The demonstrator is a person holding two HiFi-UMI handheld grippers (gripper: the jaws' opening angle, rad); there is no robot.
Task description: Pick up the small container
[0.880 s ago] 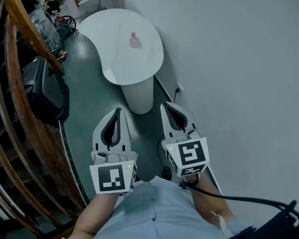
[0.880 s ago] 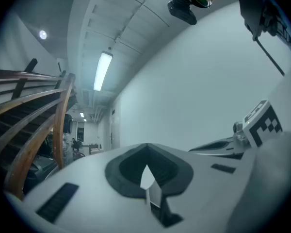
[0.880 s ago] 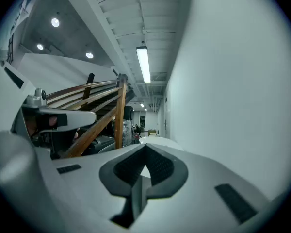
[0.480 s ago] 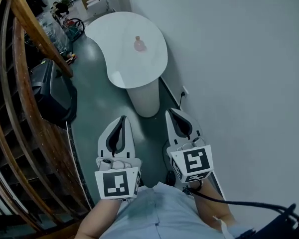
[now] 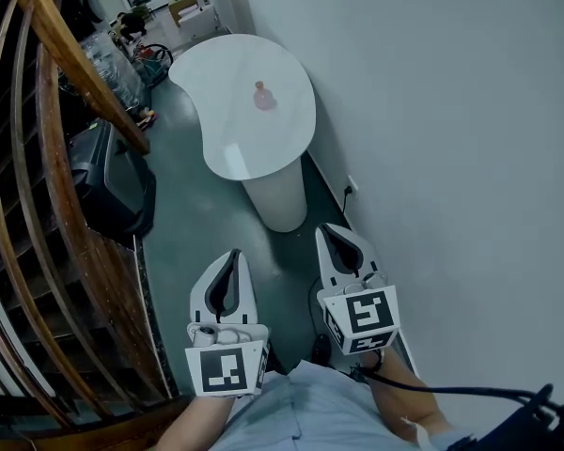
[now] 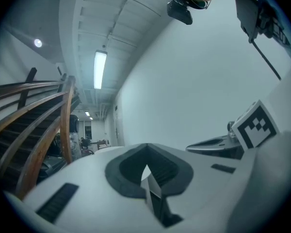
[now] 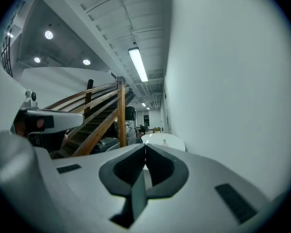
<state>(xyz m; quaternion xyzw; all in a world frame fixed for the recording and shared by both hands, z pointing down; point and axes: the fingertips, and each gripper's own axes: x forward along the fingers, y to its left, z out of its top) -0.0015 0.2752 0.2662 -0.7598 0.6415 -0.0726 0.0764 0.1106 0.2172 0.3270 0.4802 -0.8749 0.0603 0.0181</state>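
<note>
Container (image 5: 261, 96) on tabletop (image 5: 227, 120) at twelve o'clock, likely light, tippy; pinch its body. Left gripper (image 5: 233, 254), right gripper (image 5: 330, 228): pressed together.

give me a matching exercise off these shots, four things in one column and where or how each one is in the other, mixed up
Things:
1. small container
2. left gripper
3. wooden handrail
4. wall socket

Places or states:
A. low on the wall, right of the pedestal
B. standing on the white table
C. slanting down the left side of the head view
D. jaws together, nothing between them

Pairs: 1-B, 2-D, 3-C, 4-A
</note>
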